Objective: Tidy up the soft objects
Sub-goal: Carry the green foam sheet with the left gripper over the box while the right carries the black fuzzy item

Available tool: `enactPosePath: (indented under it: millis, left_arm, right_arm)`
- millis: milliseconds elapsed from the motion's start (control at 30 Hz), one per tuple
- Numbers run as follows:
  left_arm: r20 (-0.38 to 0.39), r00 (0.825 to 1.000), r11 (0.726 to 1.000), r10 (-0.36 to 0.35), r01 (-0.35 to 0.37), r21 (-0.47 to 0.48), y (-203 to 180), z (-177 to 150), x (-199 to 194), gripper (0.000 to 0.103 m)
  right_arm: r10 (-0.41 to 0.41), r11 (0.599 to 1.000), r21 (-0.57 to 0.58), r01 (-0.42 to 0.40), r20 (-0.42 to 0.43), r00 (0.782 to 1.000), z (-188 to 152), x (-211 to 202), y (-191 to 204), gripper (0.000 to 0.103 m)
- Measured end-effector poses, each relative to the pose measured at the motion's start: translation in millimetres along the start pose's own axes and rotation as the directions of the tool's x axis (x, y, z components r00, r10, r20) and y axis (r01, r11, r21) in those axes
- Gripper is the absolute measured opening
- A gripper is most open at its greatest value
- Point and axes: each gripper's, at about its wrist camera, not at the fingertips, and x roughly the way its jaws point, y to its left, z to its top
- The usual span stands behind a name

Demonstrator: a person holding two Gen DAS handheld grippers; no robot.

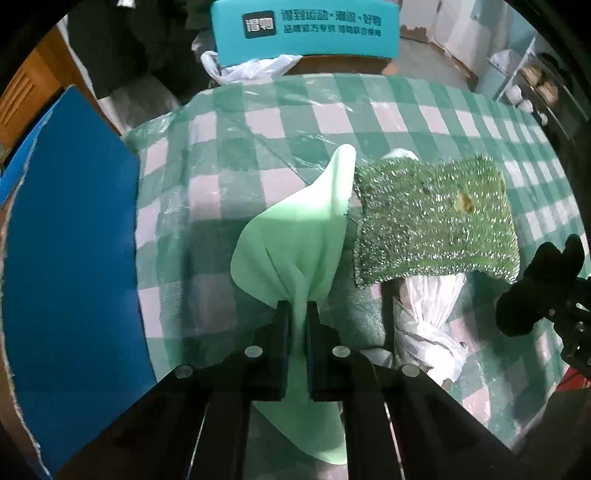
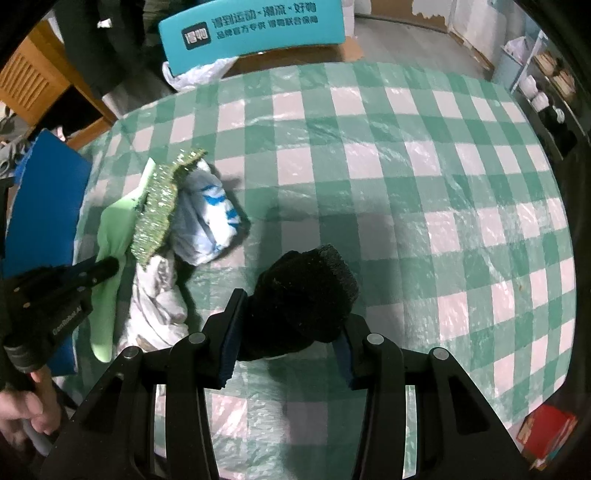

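My left gripper point(image 1: 297, 310) is shut on a light green cloth point(image 1: 295, 236) and holds it above the checked table. The cloth also shows in the right wrist view point(image 2: 110, 236), with the left gripper point(image 2: 107, 266) pinching it. A glittery green scouring pad point(image 1: 432, 221) lies on a pile just right of the cloth, also seen from the right point(image 2: 159, 206). Under it are a white plastic bag point(image 1: 428, 314) and a white-and-blue bag point(image 2: 210, 218). My right gripper point(image 2: 291, 325) is shut on a black sponge point(image 2: 303, 295), which shows at the right edge of the left wrist view point(image 1: 535, 291).
A blue bin point(image 1: 70, 258) stands at the table's left edge. The green-and-white checked tablecloth point(image 2: 406, 166) under clear plastic covers the table. A teal chair back point(image 1: 306, 29) is behind the far edge. A red box point(image 2: 546, 432) sits low at the right.
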Motion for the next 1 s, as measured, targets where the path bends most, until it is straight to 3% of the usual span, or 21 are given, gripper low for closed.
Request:
enactPosePath:
  millis: [1000]
  left_arm:
    - [0.174, 0.984, 0.999, -0.031, 0.037, -0.034, 35.6, -4.1, -88.9, 0.007]
  right_arm:
    - [0.070, 0.992, -0.113, -0.054, 0.146, 0.987, 7.2, -67.7, 56.1, 0.042]
